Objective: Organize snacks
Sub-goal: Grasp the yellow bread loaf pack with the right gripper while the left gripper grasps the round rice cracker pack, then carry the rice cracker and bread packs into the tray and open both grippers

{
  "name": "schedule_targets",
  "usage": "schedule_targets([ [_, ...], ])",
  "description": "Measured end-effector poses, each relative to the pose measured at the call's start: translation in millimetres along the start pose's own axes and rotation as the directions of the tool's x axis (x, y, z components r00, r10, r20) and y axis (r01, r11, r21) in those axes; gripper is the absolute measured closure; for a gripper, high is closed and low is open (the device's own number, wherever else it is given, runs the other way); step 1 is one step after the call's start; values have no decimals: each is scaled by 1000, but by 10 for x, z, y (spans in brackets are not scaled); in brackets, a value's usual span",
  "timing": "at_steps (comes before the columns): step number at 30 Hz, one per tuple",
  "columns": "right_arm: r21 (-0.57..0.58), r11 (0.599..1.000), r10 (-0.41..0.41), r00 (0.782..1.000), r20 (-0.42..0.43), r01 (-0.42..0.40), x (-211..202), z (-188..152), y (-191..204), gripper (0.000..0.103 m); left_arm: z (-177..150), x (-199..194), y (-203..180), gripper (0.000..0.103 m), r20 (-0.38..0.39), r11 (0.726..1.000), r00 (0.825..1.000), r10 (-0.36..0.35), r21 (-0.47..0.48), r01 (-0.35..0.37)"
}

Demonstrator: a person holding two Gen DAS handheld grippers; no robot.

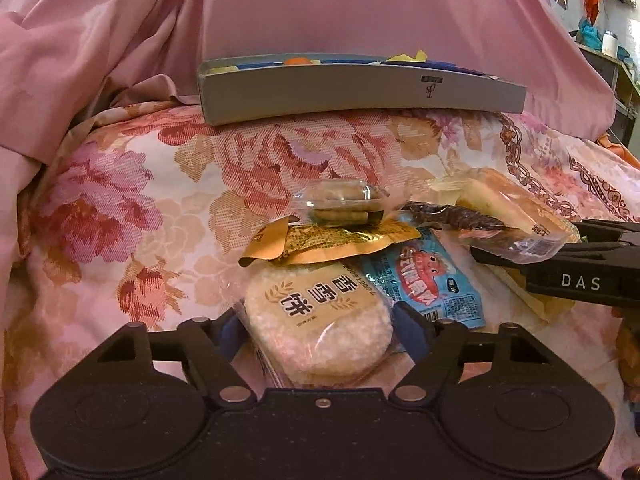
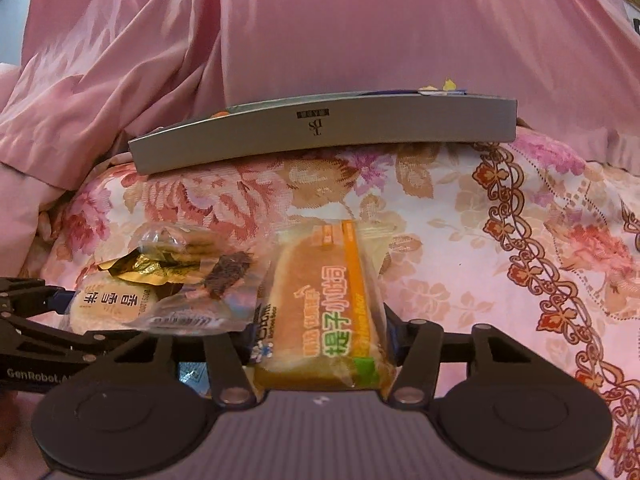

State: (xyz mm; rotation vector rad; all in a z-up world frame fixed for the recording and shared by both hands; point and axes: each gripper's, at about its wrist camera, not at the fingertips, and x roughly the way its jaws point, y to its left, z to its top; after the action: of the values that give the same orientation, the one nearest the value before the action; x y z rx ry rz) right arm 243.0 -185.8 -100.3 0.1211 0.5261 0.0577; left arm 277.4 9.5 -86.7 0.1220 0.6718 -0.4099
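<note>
A heap of wrapped snacks is seen lying on a bed covered by a floral bedspread [image 1: 168,184], with pink drapery [image 1: 360,8] hanging behind it. In the left wrist view, the left hand-held gripper [image 1: 318,326] is spread around a rice cracker pack [image 1: 318,320], whose clear wrapper is flanked by the blue-padded fingers [image 1: 412,332]; whether the pads press the wrapper cannot be told. A gold foil packet [image 1: 332,242] is laid across the far edge of the cracker pack, and a clear pack of biscuits [image 1: 340,202] is perched on top of the foil. A blue packet [image 1: 428,284] is lodged just beside the cracker pack on its right, partly under the foil. A dark dried snack in clear wrap [image 1: 456,216] is stretched between the biscuits and the small bread pack [image 1: 508,208]. In the right wrist view, the right hand-held gripper [image 2: 320,332] is closed on the small bread pack [image 2: 328,308], which is pinched by its near end between the two fingers, its orange-striped wrapper pointing away toward the box. A shallow grey box [image 1: 360,92] is set at the far edge of the bedspread against the drapery, and bits of yellow, blue and orange contents are visible above its rim. The left hand-held gripper is visible at the lower left of the right wrist view, beside the cracker pack.
</note>
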Motion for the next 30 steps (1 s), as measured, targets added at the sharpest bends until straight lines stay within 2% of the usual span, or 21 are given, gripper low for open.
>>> schedule_targets([
  [6, -27, 1000, 10, 1000, 6, -10, -160, -61, -9, 47, -31, -127, -50, 31, -21, 999, 1000, -9, -43, 8],
  [12, -62, 998, 14, 999, 33, -12, -378, -147, 49, 48, -131, -319, -210, 32, -41, 999, 999, -25, -40, 24],
  [18, -104, 994, 26, 997, 76, -18, -514, -193, 116, 48, -228, -479, -335, 33, -23, 999, 999, -37, -16, 36],
  [30, -120, 992, 42, 995, 92, -30, -553, -205, 129, 48, -212, -531, -361, 33, 18, 999, 999, -33, -6, 33],
])
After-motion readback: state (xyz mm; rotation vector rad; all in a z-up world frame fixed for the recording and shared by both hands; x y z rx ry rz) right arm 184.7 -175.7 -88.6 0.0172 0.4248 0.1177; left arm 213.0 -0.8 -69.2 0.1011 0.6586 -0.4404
